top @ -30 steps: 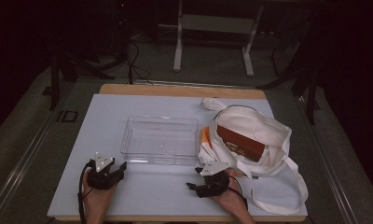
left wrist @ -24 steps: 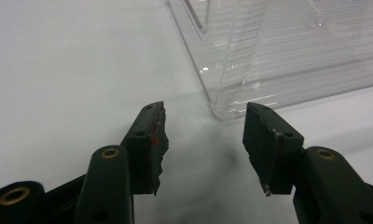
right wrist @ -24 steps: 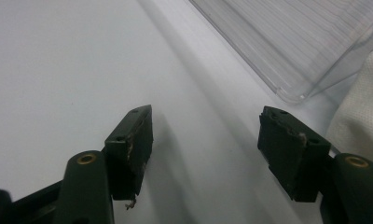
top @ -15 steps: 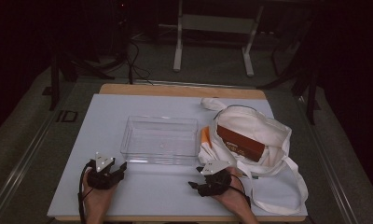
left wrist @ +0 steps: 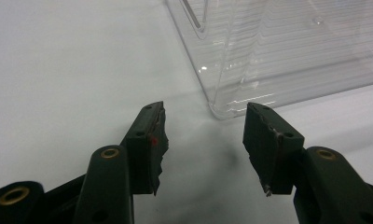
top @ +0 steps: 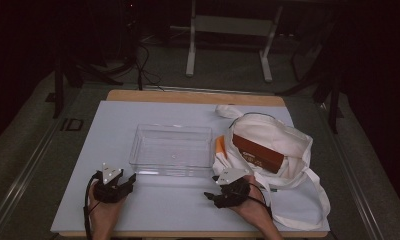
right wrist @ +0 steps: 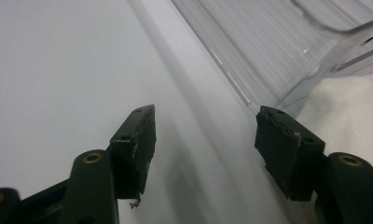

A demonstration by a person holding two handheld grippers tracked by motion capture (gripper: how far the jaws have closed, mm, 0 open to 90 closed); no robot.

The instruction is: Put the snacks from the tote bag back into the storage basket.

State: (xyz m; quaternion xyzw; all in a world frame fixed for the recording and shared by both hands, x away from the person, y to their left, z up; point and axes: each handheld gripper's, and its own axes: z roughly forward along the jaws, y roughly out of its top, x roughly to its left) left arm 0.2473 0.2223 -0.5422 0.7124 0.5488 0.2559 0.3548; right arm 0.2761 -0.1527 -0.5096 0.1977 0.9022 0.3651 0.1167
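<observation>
Left gripper [top: 130, 178]: rested on the white table [top: 108, 130], jaws apart, nothing between them; clear plastic tray [top: 172, 150] lay just ahead, its near corner [left wrist: 219, 109] beyond the fingertips.

Right gripper [top: 208, 195]: jaws parted and empty, having just been closing; tray wall ahead, cream tote bag [top: 283, 150] just beside its outer jaw.

Tote: mouth open, brown box [top: 257, 154] inside, likely staged for transfer to the empty tray.

Dark room, grey floor [top: 228, 70] — metal frame [top: 228, 30]
</observation>
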